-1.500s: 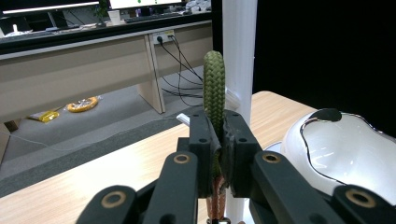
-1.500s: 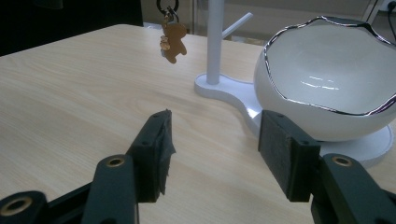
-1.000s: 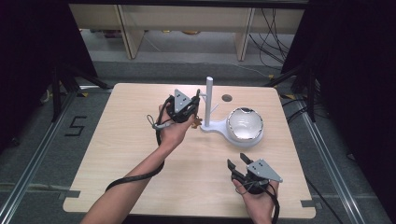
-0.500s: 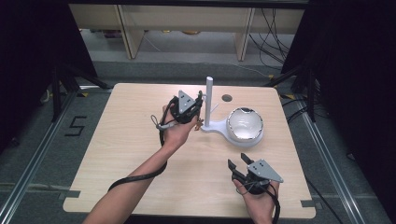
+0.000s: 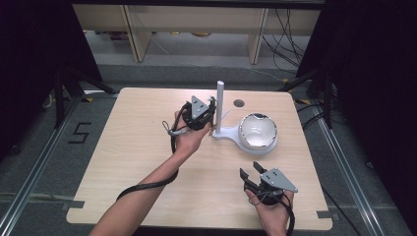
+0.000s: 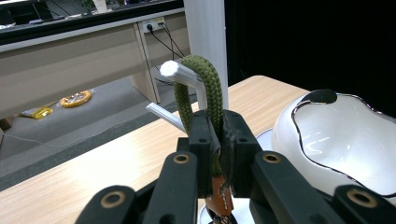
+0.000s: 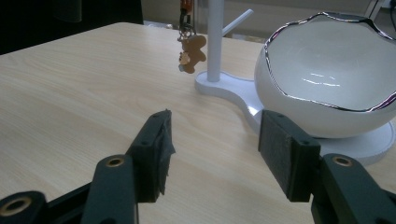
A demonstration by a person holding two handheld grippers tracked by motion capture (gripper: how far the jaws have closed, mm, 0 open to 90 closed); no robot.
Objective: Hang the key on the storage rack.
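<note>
High view: the left gripper is right up against the stand, on its left side, about halfway up the post. The bowl sits at the stand's right on the shared white base. The right gripper waits on the table, well in front of the stand and apart from it, jaws apart, nothing in them.

Left gripper view: here's the action. The jaws are clamped on a green cord, pinching both strands of its loop together. The top of the loop arches over the tip of a peg that juts from the stand's post. It looks draped on the peg rather than pushed far down it, though how deep it sits I can't tell. An orange tag shows under the jaws, below the peg.

Right gripper view: wide-open jaws, bare table between them. Beyond, a small bear charm dangles in the air just left of the stand's post, above the base and clear of it.

So I'd judge the hanging almost done: loop over the peg, charm hanging free. What's left is to seat the cord, let go, and draw the left gripper back without dragging the loop off.
</note>
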